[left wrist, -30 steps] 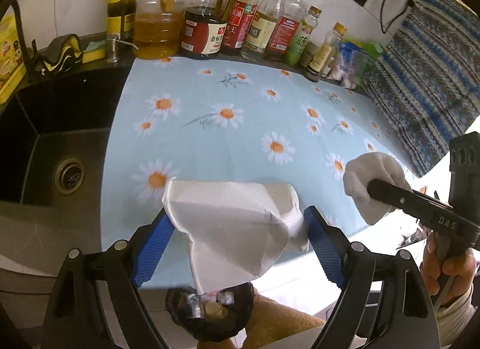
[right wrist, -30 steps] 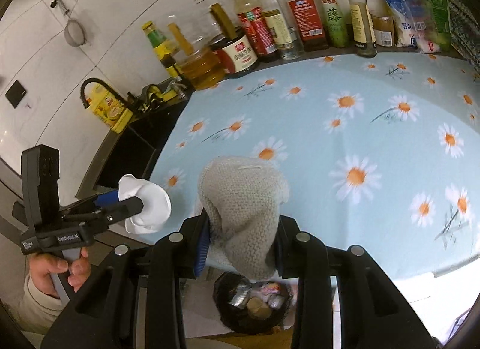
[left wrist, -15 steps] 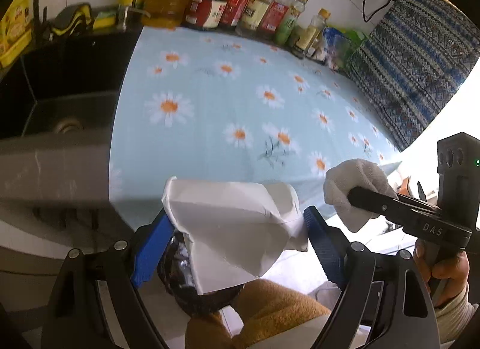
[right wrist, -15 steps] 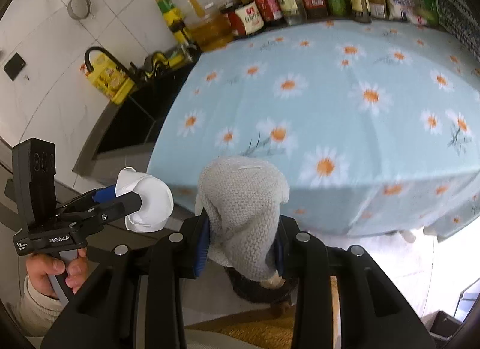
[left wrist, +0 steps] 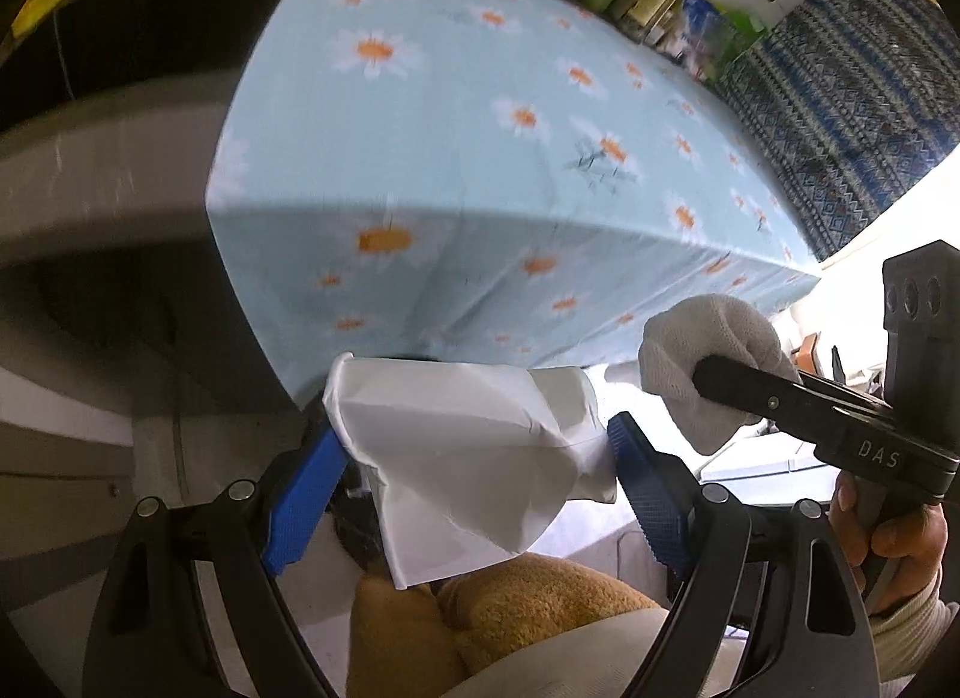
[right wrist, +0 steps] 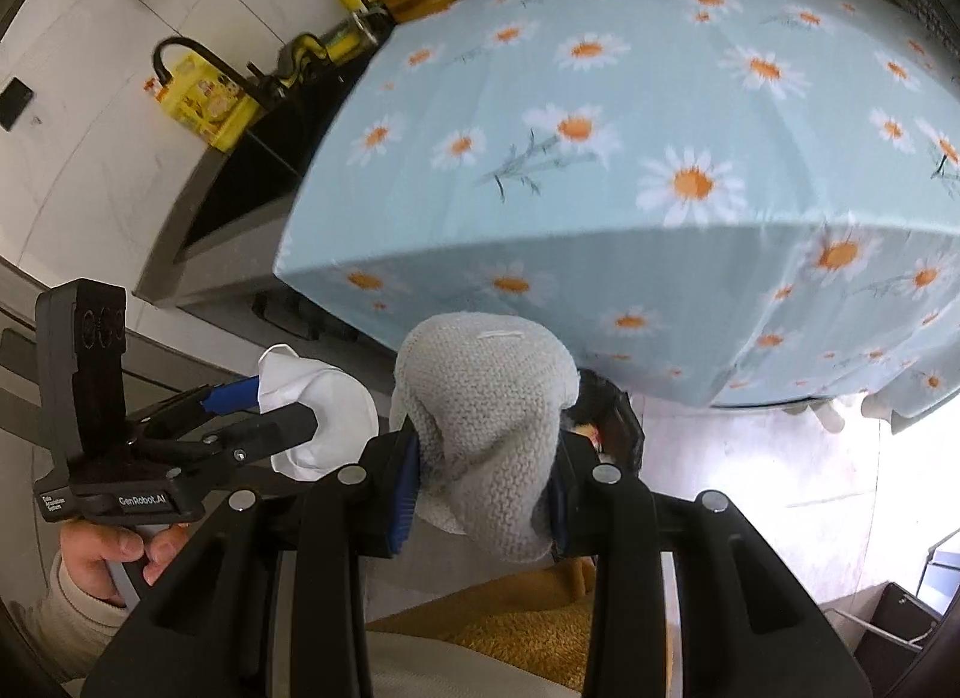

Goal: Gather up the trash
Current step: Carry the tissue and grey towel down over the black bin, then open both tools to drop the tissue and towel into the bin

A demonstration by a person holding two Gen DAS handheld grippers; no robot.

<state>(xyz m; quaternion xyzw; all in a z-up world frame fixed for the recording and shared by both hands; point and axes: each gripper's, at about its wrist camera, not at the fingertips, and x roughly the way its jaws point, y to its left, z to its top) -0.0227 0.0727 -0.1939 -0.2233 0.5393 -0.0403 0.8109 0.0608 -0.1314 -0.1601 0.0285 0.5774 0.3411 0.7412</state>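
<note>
I have the left hand-held gripper (left wrist: 474, 482) clamped on a crumpled white paper napkin (left wrist: 474, 452), pinched between its blue pads (left wrist: 303, 500) so the loose sheet hangs below the grip instead of slipping out. My right hand-held gripper (right wrist: 480, 485) is closed around a wadded grey knitted cloth (right wrist: 483, 422), which bulges above and below the jaws; a firm squeeze suits something that soft. Both pieces of trash are off the bench (right wrist: 630, 116), held out in front of its daisy-print cloth and below its edge, side by side but apart. I judge I'm carrying them toward the dark bin (right wrist: 612, 422), which shows only as a sliver behind the knitted cloth, close to the bench's hanging cloth. From here I can't tell how squarely either load sits over its opening, so I'd line up first before letting go.
</note>
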